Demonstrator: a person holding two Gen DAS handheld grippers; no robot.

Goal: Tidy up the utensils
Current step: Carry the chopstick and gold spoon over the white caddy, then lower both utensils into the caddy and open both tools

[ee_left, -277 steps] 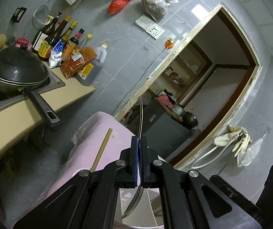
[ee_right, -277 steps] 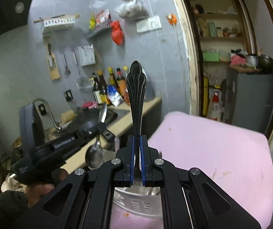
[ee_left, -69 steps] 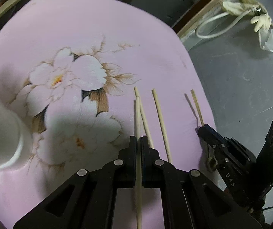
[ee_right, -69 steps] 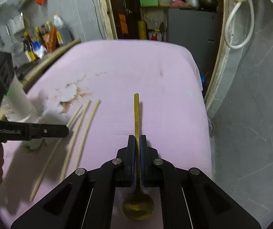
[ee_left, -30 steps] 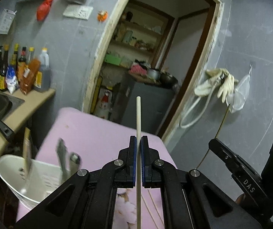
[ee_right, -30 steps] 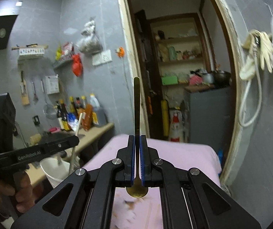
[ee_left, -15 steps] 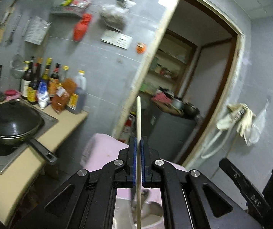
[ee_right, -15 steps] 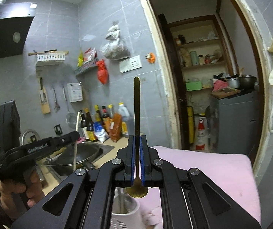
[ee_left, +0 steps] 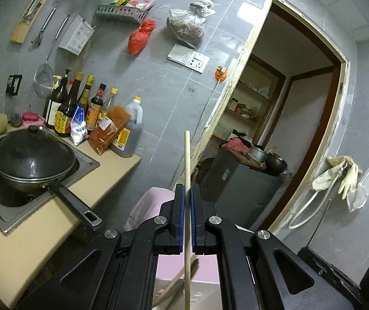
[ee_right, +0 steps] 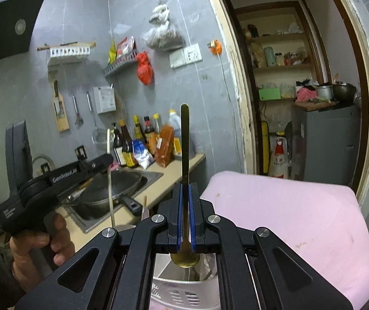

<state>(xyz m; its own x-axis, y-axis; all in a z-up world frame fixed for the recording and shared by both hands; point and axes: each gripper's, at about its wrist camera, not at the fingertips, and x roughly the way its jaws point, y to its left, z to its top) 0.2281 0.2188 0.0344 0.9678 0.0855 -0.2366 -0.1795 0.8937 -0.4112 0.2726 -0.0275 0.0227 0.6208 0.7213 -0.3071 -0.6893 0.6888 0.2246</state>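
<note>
L gripper (ee_left: 187, 191) has its jaws clamped tight on a pale wooden chopstick (ee_left: 187, 160), held upright w/ the top end poking well above the jaws & the lower end running down past them. In the R wrist view the same L gripper (ee_right: 108, 164) shows at left, gripped by a hand (ee_right: 42, 248), chopstick hanging down over the sink area. R gripper (ee_right: 184, 188) jaws also closed hard, on a gold spoon (ee_right: 185, 139): handle up, bowl down just below the jaws, right above the white utensil holder (ee_right: 179, 292). Holder sits on the pink-covered desk (ee_right: 287, 206); a few utensil ends stick up inside it, can't tell which. Black wok (ee_left: 29, 160) w/ lid sits in the sink on the beige counter (ee_left: 42, 232), sauce bottles (ee_left: 81, 108) lined up behind it vs the grey tile wall. Doorway (ee_left: 300, 103) to a pantry at right.
</note>
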